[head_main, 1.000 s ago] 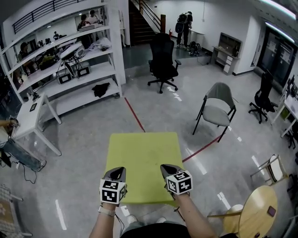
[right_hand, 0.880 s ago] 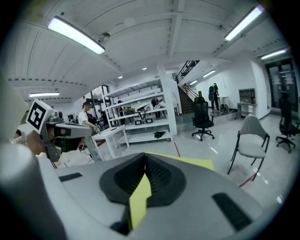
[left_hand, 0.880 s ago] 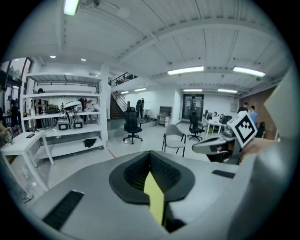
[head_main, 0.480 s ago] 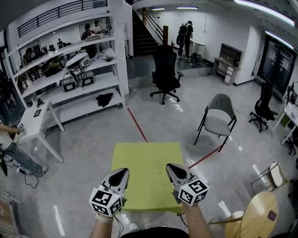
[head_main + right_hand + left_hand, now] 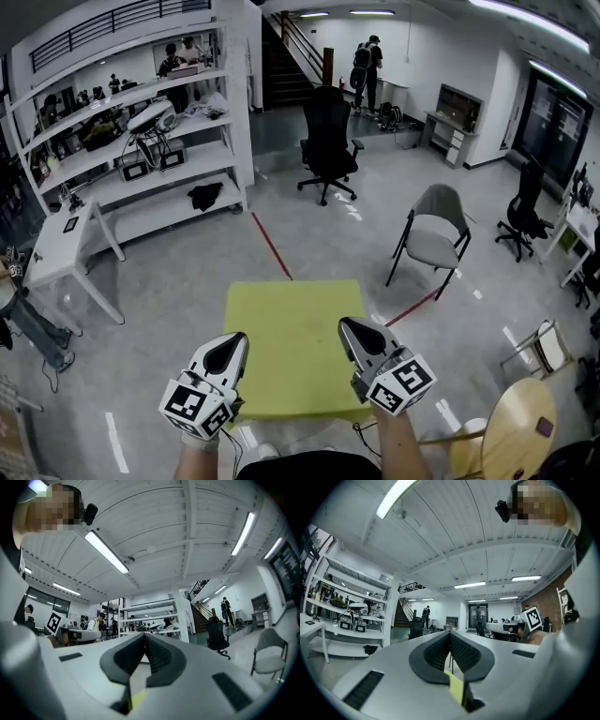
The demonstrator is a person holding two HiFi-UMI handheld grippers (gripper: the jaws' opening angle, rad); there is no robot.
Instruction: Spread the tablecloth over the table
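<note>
Along the near edge of the cloth (image 5: pixel 292 342), the left tool (image 5: pixel 229 343) and the right tool (image 5: pixel 350 325) sit well apart, one toward each near corner, both pointing away from the person and roughly level. That spacing looks chosen to keep the near edge taut, so that the sheet opens flat instead of bunching. In the left gripper view the left tool (image 5: pixel 450 645) has its jaws pressed together on a thin yellow-green slip of cloth (image 5: pixel 455 689) low between the pads. The right gripper view shows the same: the right tool (image 5: pixel 144 643) is closed on a sliver of cloth (image 5: pixel 136 697). Pinching only the hem leaves nearly all the fabric free to fall where it is steered. From the head view the cloth reads as a smooth square reaching forward from the tools over the floor (image 5: pixel 169 309), its far edge square to the person and its near edge just behind the jaw tips. No bare worktop shows past its edges, so whether it already rests on one or hangs from the tools cannot be told.
</note>
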